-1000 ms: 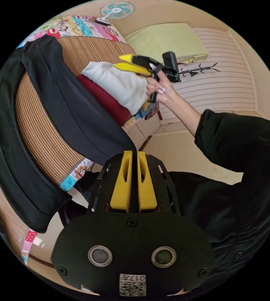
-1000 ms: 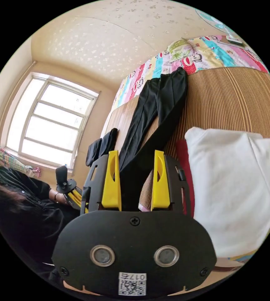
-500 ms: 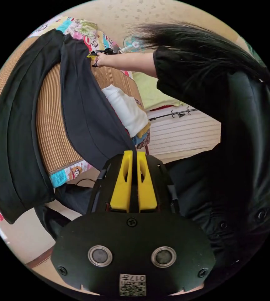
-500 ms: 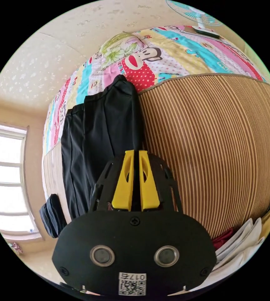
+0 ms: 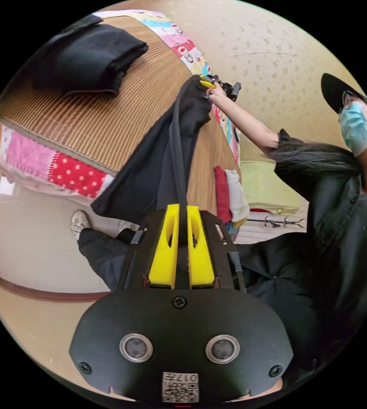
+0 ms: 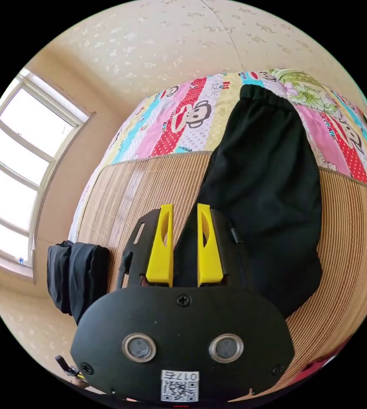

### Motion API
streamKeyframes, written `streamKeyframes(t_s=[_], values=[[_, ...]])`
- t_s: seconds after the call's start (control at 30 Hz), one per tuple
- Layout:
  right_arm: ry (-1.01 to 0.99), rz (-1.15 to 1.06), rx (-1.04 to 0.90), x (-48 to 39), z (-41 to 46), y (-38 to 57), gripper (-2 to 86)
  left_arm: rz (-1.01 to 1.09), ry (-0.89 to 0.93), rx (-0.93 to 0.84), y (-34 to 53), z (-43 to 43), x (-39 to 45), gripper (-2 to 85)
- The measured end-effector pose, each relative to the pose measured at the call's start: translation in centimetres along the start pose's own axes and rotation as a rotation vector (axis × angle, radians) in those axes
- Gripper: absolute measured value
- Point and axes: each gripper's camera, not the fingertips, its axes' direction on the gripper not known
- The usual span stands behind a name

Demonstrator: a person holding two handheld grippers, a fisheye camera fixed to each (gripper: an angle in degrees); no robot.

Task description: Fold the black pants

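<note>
Two grippers work the black pants [image 6: 264, 191] on a bamboo mat [image 6: 149, 187]: the left gripper [image 5: 182, 211] clamps a pant edge, the right gripper [image 6: 184, 208] stands slightly parted over the fabric; a folded dark garment [image 6: 74, 279] lies apart, open mat between

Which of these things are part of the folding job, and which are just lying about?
In the job:
- black pants
- left gripper, jaws shut on the pants
- right gripper, jaws a little apart

Lying about:
- folded dark garment on the woven mat
- stack of red and white clothes
- cartoon quilt
</note>
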Motion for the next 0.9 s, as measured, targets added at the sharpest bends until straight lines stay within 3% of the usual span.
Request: streamKeyframes(t_s=[0.07,0.23,0.47,0.63,0.77,0.9], values=[[-0.040,-0.078,-0.038,-1.4,-2.0,5.2,9.9,0.004,-0.022,-0.080,-0.6,0.3,-1.7,8.5],[-0.003,-0.113,-0.185,-1.4,-7.2,20.1,11.0,0.159,-0.122,-0.019,-3.2,-2.4,-0.5,8.7],[-0.010,0.125,-0.286,-1.2,-8.5,35.5,11.9,0.379,-0.257,-0.113,-10.2,1.3,1.0,11.0],[-0.132,0.223,-0.169,-1.5,-10.2,38.1,9.7,0.481,-0.304,-0.261,-11.2,5.5,1.8,8.4],[-0.132,0.225,-0.256,-1.5,-9.4,39.2,6.5,0.446,-0.287,-0.290,-11.4,6.1,2.0,6.3],[-0.215,0.180,-0.219,-1.1,-12.3,39.6,2.3,0.504,-0.089,-0.296,-11.1,4.8,3.5,2.9]])
